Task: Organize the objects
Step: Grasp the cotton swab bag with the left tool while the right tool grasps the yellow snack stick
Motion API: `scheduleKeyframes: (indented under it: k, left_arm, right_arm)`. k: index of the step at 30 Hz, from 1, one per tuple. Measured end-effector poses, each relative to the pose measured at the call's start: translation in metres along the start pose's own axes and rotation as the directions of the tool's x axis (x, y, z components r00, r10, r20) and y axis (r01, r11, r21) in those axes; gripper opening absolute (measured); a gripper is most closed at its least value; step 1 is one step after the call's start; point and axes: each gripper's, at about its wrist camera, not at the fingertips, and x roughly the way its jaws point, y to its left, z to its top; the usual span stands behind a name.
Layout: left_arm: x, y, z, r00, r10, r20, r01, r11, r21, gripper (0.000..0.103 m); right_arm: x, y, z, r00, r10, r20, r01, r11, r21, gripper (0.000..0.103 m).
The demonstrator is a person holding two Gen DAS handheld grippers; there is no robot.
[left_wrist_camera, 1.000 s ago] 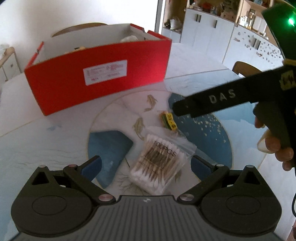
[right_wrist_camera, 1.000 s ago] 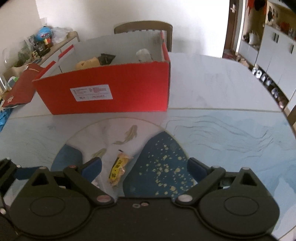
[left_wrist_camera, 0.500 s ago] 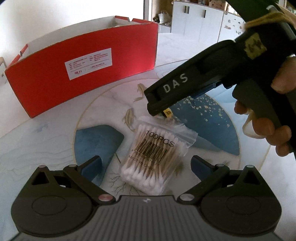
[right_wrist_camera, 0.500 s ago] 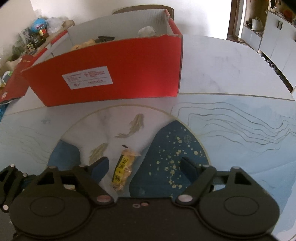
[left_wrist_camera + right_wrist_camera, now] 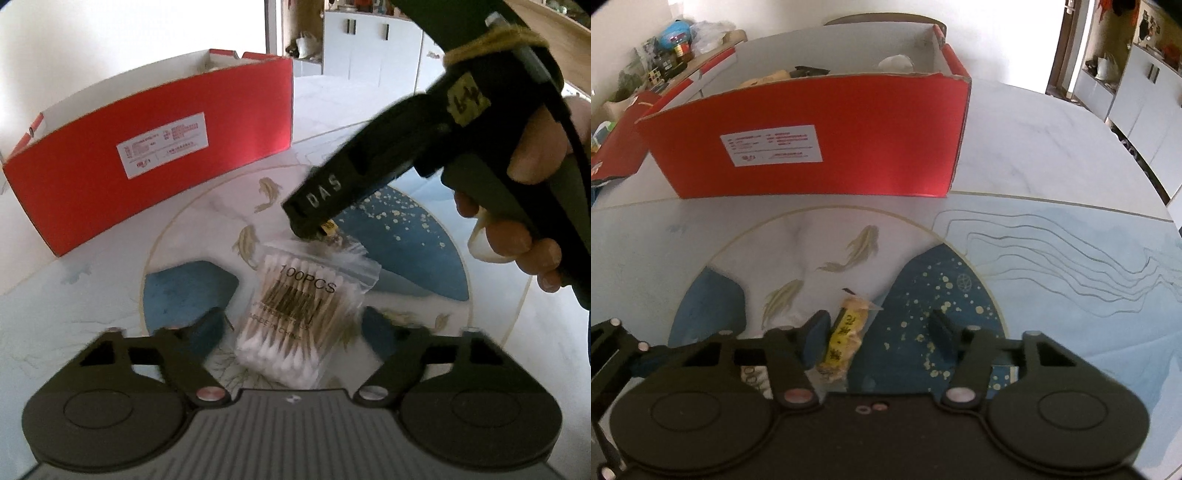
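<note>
Left wrist view: my left tongs (image 5: pixel 293 328) gape wide around the bag of cotton swabs (image 5: pixel 301 319) lying low centre; red box (image 5: pixel 147 151) upper left.

Right wrist view: my right tongs (image 5: pixel 877 338) stand wide, the yellow snack packet (image 5: pixel 846 338) beside the left finger on the surface (image 5: pixel 1052 258).

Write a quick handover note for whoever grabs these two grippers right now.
Left gripper: jaws open around the cotton swab bag, which lies flat on the table.
Right gripper: jaws open around the yellow snack packet, not closed.
Red box stands behind both and already holds some items.
Left to do: grip both and put them in the box.
</note>
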Motion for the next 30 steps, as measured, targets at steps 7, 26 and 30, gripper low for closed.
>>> scheduleKeyframes:
  k: [7, 26, 30]
  left_arm:
    - [-0.008, 0.004, -0.002, 1.0, 0.0, -0.005, 0.0, 1.0, -0.005, 0.045]
    - [-0.036, 0.028, 0.001, 1.0, -0.016, -0.009, 0.013, 0.971, -0.237, 0.037]
    - [-0.047, 0.03, 0.007, 1.0, -0.004, 0.004, 0.005, 0.966, -0.26, 0.037]
  right_arm:
    - [-0.005, -0.002, -0.006, 1.0, -0.007, -0.003, 0.006, 0.999, -0.047, 0.035]
    - [-0.054, -0.01, -0.032, 0.995, 0.096, 0.022, -0.096, 0.995, -0.025, 0.016]
    - [-0.072, -0.005, -0.028, 0.992, 0.12, 0.045, -0.119, 0.992, -0.028, 0.016]
